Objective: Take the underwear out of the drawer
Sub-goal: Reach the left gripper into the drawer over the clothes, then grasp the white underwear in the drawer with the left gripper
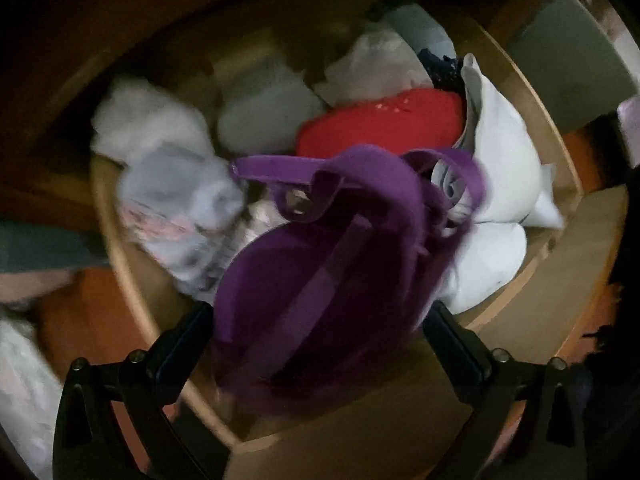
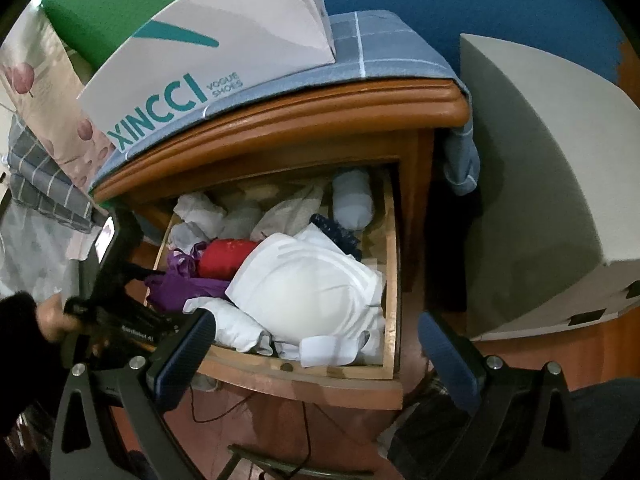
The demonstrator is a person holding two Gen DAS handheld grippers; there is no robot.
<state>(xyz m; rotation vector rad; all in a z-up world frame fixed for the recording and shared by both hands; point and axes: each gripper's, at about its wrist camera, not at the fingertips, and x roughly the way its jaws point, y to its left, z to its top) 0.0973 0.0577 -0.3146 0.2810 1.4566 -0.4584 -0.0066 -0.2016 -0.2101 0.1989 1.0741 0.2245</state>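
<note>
Two lines of teal print can be read on the white shoebox (image 2: 208, 52) above the drawer (image 2: 390, 280): "XINCCI" in large letters and "VOGUE SHOES" in small ones beside it. The box lies on a blue checked cloth (image 2: 384, 56) that covers the top of the wooden nightstand (image 2: 360, 108) and hangs down its right corner. A small white label on the body of the left tool (image 2: 140, 270) is too blurred to read in full.

The drawer is pulled out of the nightstand and is full of clothing. A white bra (image 2: 308, 288) takes up its front right part, cup upward. Just left of it lie a red piece (image 2: 224, 260) and a purple bra (image 2: 180, 284), which is at the drawer's left side. Behind the red piece are crumpled white pieces (image 2: 200, 212), a dark lace item (image 2: 340, 234) and, at the back right, a rolled pale bundle (image 2: 352, 200).

In the left wrist view the purple bra (image 1: 320, 260) fills the space between the left tool's (image 1: 320, 320) fingers, its straps looped toward the red piece (image 1: 384, 124); the picture is blurred, and I cannot tell whether the fingers pinch the cloth. A hand (image 2: 56, 316) in a dark sleeve holds that tool at the drawer's left edge.

The right tool (image 2: 316, 344) hovers before the drawer front with its fingers spread wide, holding nothing.
</note>
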